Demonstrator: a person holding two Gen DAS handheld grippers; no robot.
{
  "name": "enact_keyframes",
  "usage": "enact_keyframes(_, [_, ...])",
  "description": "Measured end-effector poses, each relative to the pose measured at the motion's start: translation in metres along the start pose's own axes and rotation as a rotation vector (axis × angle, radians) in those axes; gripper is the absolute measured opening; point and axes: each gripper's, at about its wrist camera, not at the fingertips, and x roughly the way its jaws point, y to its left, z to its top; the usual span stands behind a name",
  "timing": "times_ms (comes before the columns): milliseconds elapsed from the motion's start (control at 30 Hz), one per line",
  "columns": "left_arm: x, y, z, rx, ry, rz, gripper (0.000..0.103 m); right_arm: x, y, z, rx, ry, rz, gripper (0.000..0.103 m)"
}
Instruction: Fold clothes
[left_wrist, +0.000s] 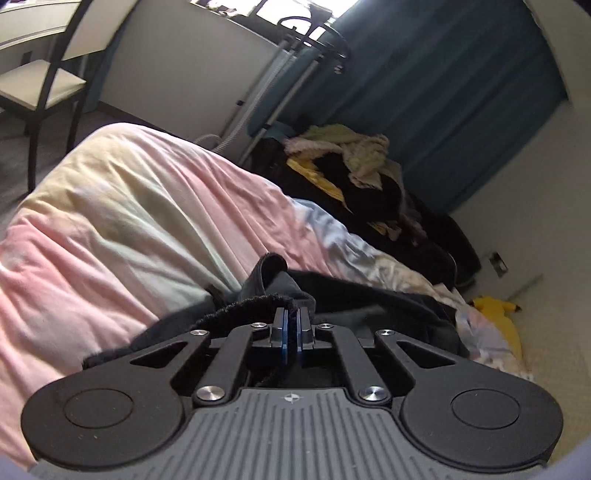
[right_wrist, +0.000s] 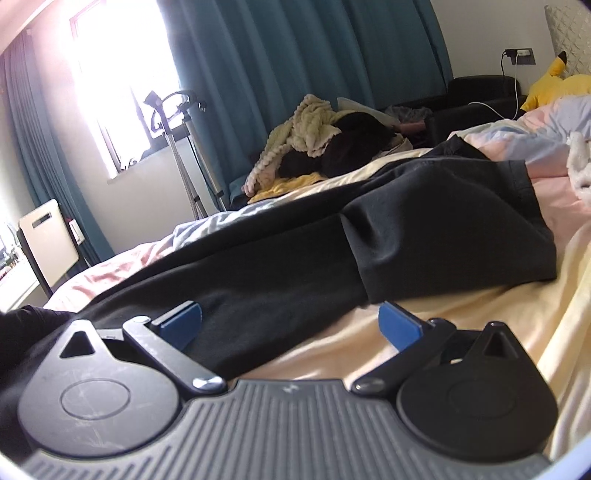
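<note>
My left gripper (left_wrist: 291, 317) is clenched on the black shirt's (right_wrist: 295, 251) edge, holding it for a fold. My right gripper (right_wrist: 290, 325) gapes over its hem, ready to pinch. The shirt lies across the bedspread (left_wrist: 129, 221); beyond sits a laundry pile (right_wrist: 317, 147).

No readable text, numbers or brand names for you in either view. Only mark: a small pale compass-style emblem (left_wrist: 291, 398) on the left gripper's grey ribbed body, and a similar one (right_wrist: 287, 388) on the right gripper's body, too blurred to make out.
</note>
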Motion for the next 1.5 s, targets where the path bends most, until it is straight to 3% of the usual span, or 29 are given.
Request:
enact_keyframes(100, [-0.015,-0.017,-0.044,0.036,0.084,-0.051,0.005,-0.009,-0.003,0.004,0.029,-0.012,0.008,0.103])
enact_keyframes(233, [-0.011,-0.011,-0.091,-0.069,0.189,-0.11,0.005,-0.023,-0.006,0.007,0.073,-0.018,0.044,0.103])
enact_keyframes(367, [0.003,0.0,-0.106,-0.174,0.217,-0.114,0.006,-0.032,-0.004,0.007,0.077,-0.019,0.058,0.103])
enact_keyframes(467, [0.014,0.008,-0.101,-0.255,0.219,-0.098,0.013,-0.039,-0.003,0.007,0.08,-0.02,0.068,0.103])
enact_keyframes(500, [0.017,0.01,-0.099,-0.282,0.22,-0.098,0.022,-0.041,-0.003,0.007,0.082,-0.02,0.07,0.103])
enact_keyframes(600, [0.025,0.012,-0.093,-0.32,0.19,-0.096,0.068,-0.041,-0.005,0.007,0.096,-0.018,0.068,0.103])
enact_keyframes(700, [0.033,0.015,-0.091,-0.349,0.163,-0.095,0.067,-0.038,-0.008,0.006,0.11,0.0,0.059,0.103])
enact_keyframes(733, [0.037,0.015,-0.092,-0.362,0.156,-0.086,0.06,-0.036,-0.009,0.005,0.113,0.009,0.056,0.103])
enact_keyframes(767, [0.042,0.013,-0.093,-0.367,0.151,-0.065,0.052,-0.034,-0.01,0.004,0.112,0.016,0.055,0.103])
enact_keyframes(833, [0.048,0.004,-0.095,-0.347,0.143,-0.02,0.017,-0.03,-0.012,0.002,0.11,0.029,0.049,0.103])
enact_keyframes(900, [0.046,-0.015,-0.097,-0.27,0.118,0.013,0.012,-0.028,-0.014,0.001,0.117,0.035,0.044,0.103])
enact_keyframes(1000, [0.035,-0.05,-0.104,-0.124,0.118,0.003,0.012,-0.031,-0.013,0.001,0.123,0.042,0.059,0.103])
enact_keyframes(1167, [0.035,-0.091,-0.139,0.122,0.275,-0.029,0.012,-0.031,-0.005,-0.001,0.107,0.079,0.099,0.103])
enact_keyframes(1267, [0.037,-0.101,-0.161,0.233,0.296,-0.002,0.017,-0.028,0.0,-0.003,0.091,0.102,0.107,0.103])
enact_keyframes(1300, [0.036,-0.103,-0.165,0.254,0.287,-0.003,0.028,-0.028,0.0,-0.003,0.091,0.108,0.107,0.103])
enact_keyframes(1400, [0.028,-0.1,-0.171,0.26,0.248,-0.057,0.078,-0.03,0.0,-0.004,0.091,0.116,0.105,0.103])
enact_keyframes(1433, [0.024,-0.102,-0.173,0.291,0.229,-0.065,0.085,-0.03,0.0,-0.005,0.089,0.119,0.103,0.103])
enact_keyframes(1500, [0.016,-0.104,-0.178,0.34,0.209,-0.067,0.087,-0.03,0.0,-0.005,0.084,0.124,0.097,0.103])
